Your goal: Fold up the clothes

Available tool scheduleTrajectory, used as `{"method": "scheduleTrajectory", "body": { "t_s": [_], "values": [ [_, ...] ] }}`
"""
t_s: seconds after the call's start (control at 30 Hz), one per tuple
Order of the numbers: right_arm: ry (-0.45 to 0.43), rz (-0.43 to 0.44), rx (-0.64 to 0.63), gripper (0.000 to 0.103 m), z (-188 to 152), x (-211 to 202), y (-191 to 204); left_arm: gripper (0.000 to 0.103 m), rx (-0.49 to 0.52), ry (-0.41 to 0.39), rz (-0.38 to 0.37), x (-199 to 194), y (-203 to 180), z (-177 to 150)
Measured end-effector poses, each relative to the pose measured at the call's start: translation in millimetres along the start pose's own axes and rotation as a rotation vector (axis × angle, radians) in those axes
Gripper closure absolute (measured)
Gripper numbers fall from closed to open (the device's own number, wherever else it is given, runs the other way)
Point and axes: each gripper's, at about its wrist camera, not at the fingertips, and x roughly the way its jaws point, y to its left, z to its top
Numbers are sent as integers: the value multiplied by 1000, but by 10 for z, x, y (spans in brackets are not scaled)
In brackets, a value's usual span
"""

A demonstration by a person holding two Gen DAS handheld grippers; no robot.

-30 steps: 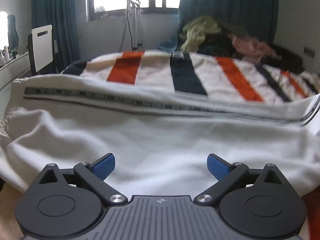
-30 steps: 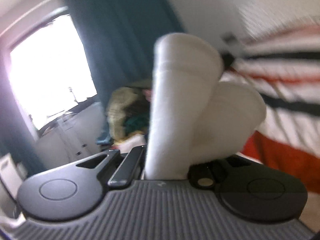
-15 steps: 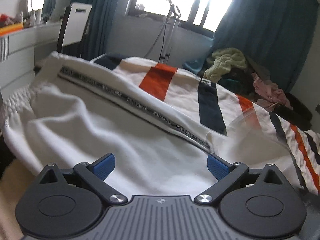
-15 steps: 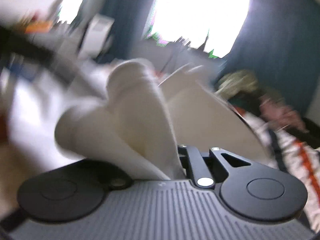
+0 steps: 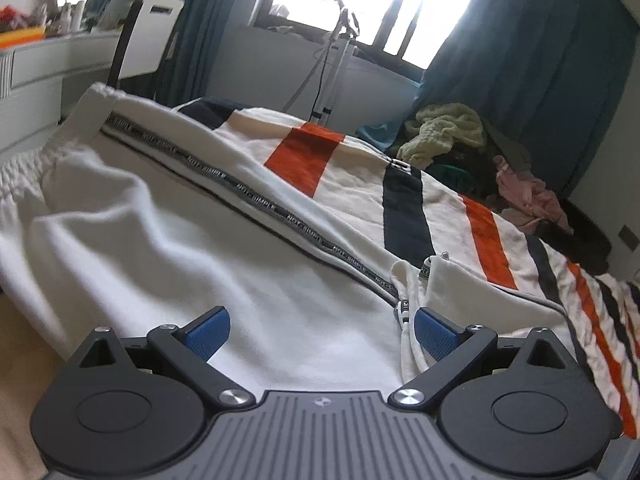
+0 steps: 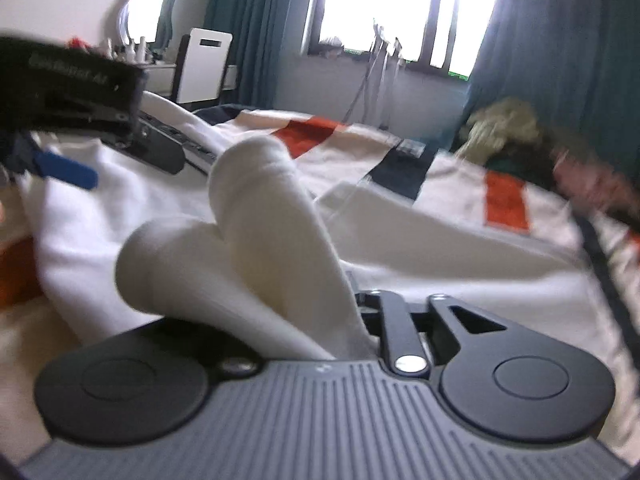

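White trousers [image 5: 168, 264] with a black lettered side tape [image 5: 280, 216] lie spread on a striped blanket [image 5: 304, 160]. Their elastic waistband [image 5: 16, 184] is at the left, and a folded-over part with a drawstring [image 5: 404, 312] is at the right. My left gripper [image 5: 320, 314] hovers open just above the white cloth, with nothing between its blue pads [image 5: 208, 330]. My right gripper [image 6: 316, 320] has two thick folds of the white trousers [image 6: 256, 224] bunched in its jaws, which are opening. The cloth hides its fingers. The left gripper's blue pad [image 6: 66, 172] shows at the far left of the right wrist view.
A heap of mixed clothes [image 5: 448, 132] sits at the far right end of the blanket. A white chair [image 5: 148, 40] and a cluttered dresser [image 5: 48, 60] stand on the left. Dark curtains [image 5: 520, 60] and a thin stand [image 5: 336, 60] are below the window.
My right gripper has swung down and across with the white fold, which now rests over the spread trousers. A folded-over layer with the drawstring now lies by my left gripper's right finger, and its view has rolled.
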Motion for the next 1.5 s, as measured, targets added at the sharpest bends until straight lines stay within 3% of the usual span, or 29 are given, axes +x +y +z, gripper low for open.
{"method": "scheduleTrajectory", "body": {
  "t_s": [0.1,0.13,0.3,0.43,0.53,0.6,0.7,0.83,0.87,0.97,1.03,1.13,1.23,1.37,1.5],
  "values": [
    [46,111,127,33,28,-169,-38,4,-7,2,-13,-12,17,-7],
    [60,150,166,27,47,-238,-51,4,-4,2,-14,-21,11,-10],
    [127,212,335,27,79,-583,-170,4,2,2,-48,-105,-15,-25],
    [112,248,624,27,-38,-887,-528,4,22,33,-183,-175,-98,-68],
    [88,139,696,27,-96,-1024,-742,5,61,45,-278,-215,-209,-109],
    [76,23,660,26,-87,-1057,-800,6,94,48,-330,-237,-298,-146],
    [58,-122,534,44,-28,-1022,-780,12,131,55,-399,-225,-415,-241],
    [88,-160,547,73,-125,-840,-811,33,148,119,-445,-118,-522,-380],
    [115,-166,557,75,-177,-776,-815,35,157,123,-430,-98,-542,-409],
    [176,-181,574,76,-309,-654,-812,56,175,120,-384,-40,-567,-450],
    [187,-191,564,76,-338,-649,-791,71,150,125,-393,-3,-520,-442],
    [186,-200,544,76,-344,-656,-755,79,117,143,-407,21,-454,-433],
    [181,-200,534,76,-351,-678,-739,84,136,169,-355,-34,-438,-472],
    [176,-199,531,76,-369,-687,-740,84,175,220,-290,36,-428,-563],
    [176,-206,523,76,-376,-680,-731,79,166,218,-293,55,-414,-555]
  ]
}}
